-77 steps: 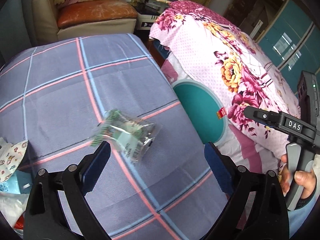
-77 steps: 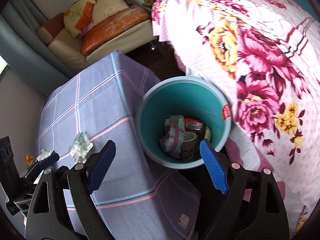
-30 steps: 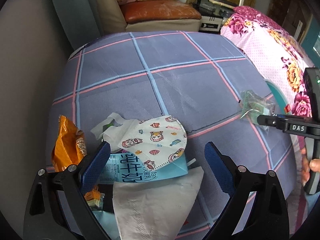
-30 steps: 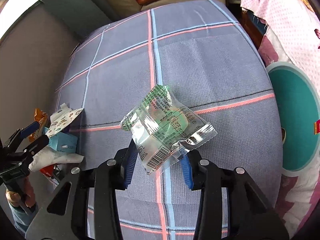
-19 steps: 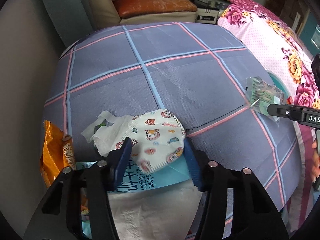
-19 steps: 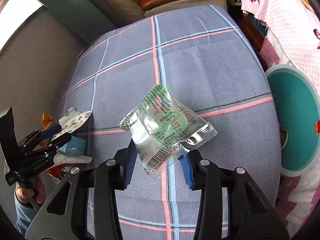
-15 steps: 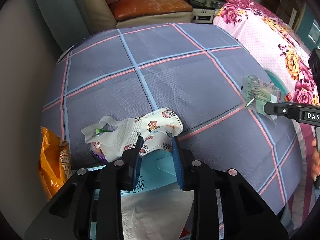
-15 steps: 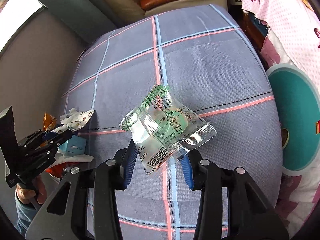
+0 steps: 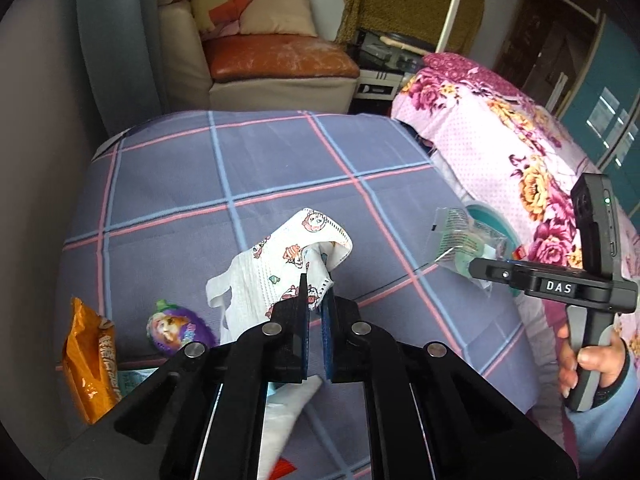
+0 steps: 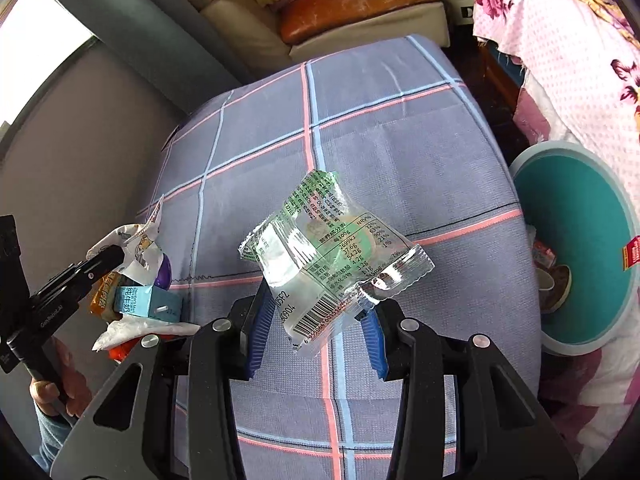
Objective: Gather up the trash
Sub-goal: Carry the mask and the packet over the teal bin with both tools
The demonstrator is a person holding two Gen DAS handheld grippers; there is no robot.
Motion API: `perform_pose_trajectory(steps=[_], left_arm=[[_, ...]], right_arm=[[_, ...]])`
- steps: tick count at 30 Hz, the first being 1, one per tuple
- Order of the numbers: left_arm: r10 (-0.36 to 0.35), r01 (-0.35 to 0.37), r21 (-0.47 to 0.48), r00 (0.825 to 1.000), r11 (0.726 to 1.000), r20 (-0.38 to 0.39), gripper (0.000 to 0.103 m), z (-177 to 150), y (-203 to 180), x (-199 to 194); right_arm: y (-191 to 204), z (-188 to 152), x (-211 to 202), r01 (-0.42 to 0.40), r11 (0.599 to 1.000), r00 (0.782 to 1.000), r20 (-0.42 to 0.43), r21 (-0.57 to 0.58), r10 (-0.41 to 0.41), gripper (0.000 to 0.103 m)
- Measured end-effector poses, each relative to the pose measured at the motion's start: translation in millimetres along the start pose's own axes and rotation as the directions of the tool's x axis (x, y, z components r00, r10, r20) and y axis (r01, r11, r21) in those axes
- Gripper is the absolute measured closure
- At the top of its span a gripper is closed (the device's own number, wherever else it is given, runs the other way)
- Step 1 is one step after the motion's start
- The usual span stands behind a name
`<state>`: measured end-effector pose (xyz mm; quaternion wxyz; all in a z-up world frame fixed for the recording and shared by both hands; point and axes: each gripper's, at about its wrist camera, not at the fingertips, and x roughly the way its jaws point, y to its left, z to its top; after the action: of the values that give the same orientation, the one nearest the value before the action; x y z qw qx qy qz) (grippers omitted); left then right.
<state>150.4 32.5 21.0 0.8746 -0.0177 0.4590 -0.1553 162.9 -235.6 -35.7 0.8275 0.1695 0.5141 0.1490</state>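
Trash is sitting in two grips and in a pile on the plaid cloth (image 9: 248, 160) over the table. Your left gripper (image 9: 315, 304) is pinching the near edge of the cartoon-print face mask (image 9: 288, 256), pads pressed tight on it w/ only a sliver showing between them; the mask is hanging up off the cloth, its far end curling over. Your right gripper (image 10: 316, 316) is clamping the clear green-print wrapper (image 10: 328, 252) by its barcode end, blue pads (image 10: 260, 328) on either side, jaws part-spread around it; the wrapper is sticking up & away from you, above the cloth.

Rest of the pile is lying at the near-left of the table: orange snack bag (image 9: 90, 364) at the left edge, purple foil egg (image 9: 176, 328) just right of it, blue milk carton (image 10: 144, 300) near them, white tissue (image 10: 136, 328) lying nearer, touching the carton, w/ something red peeking under it (can't tell what).

Teal bin (image 10: 576, 248) is standing on the floor right of the table, btwn it and the floral bedspread (image 9: 520, 152); some trash is showing inside at its left wall. Sofa w/ orange cushion (image 9: 276, 60) is sitting beyond the table's far end. Your hand (image 9: 588, 364) is gripping the right tool's handle.
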Motion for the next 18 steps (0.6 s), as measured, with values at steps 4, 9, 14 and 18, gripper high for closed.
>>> perform_pose_trajectory(steps=[4,9,14,18], left_arm=[[-0.056,0.056,0.05,0.998,0.997,-0.001,0.098,5,-40,8],[-0.14,0.141,0.088,0.99,0.986,-0.023,0.098,10,-92,28],[-0.21,0.215,0.129,0.976,0.968,-0.049,0.097,16,-151,48],[-0.236,0.246,0.177,0.969,0.953,-0.072,0.097,18,-199,62]], right_arm=[[-21,1,-28,0.03,0.999,0.998,0.054,0.029,-0.031,0.064],[-60,-3,-70,0.076,0.994,0.989,0.121,0.085,-0.086,0.064],[-104,-7,-111,0.117,0.982,0.973,0.179,0.146,-0.143,0.064],[-133,-11,-133,0.133,0.975,0.965,0.202,0.176,-0.168,0.064]])
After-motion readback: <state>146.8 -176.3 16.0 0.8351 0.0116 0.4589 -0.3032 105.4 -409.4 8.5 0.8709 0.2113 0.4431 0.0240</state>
